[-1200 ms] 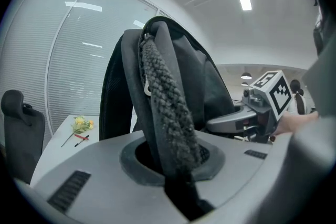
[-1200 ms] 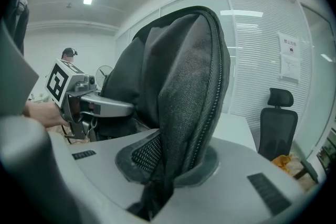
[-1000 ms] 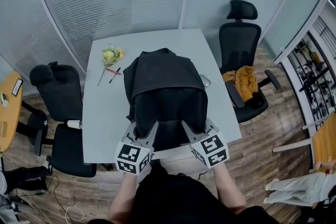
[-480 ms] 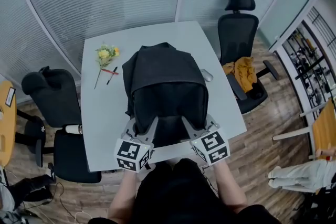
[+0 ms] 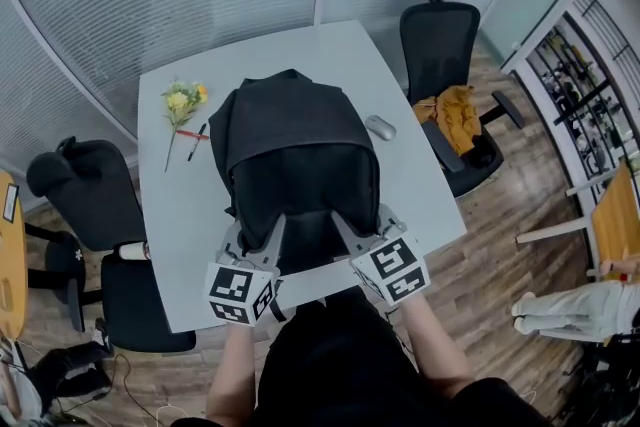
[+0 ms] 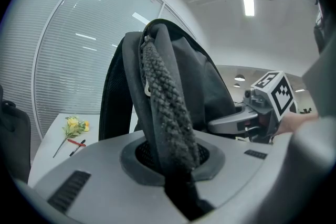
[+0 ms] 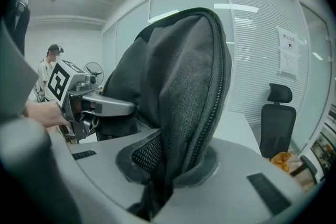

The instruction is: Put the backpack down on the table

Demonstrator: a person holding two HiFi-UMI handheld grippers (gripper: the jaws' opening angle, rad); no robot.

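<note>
A black backpack [image 5: 295,150] stands upright over the near half of the white table [image 5: 420,185]; I cannot tell whether its base touches the top. My left gripper [image 5: 265,237] is shut on its left padded shoulder strap [image 6: 168,113], which runs up from between the jaws of the left gripper [image 6: 178,189]. My right gripper [image 5: 345,227] is shut on the backpack's right mesh strap [image 7: 184,113], pinched in the right gripper [image 7: 157,191]. Each gripper view shows the other gripper beside the bag: the right gripper [image 6: 262,107] and the left gripper [image 7: 84,102].
A yellow flower [image 5: 180,102] and a pen [image 5: 197,137] lie at the table's far left. A computer mouse [image 5: 380,127] lies right of the bag. Black office chairs stand at the left [image 5: 85,205] and right [image 5: 440,25]; an orange cloth [image 5: 455,110] lies on the right one.
Both grippers have carried the backpack a little farther in over the table. Both grips look unchanged.
</note>
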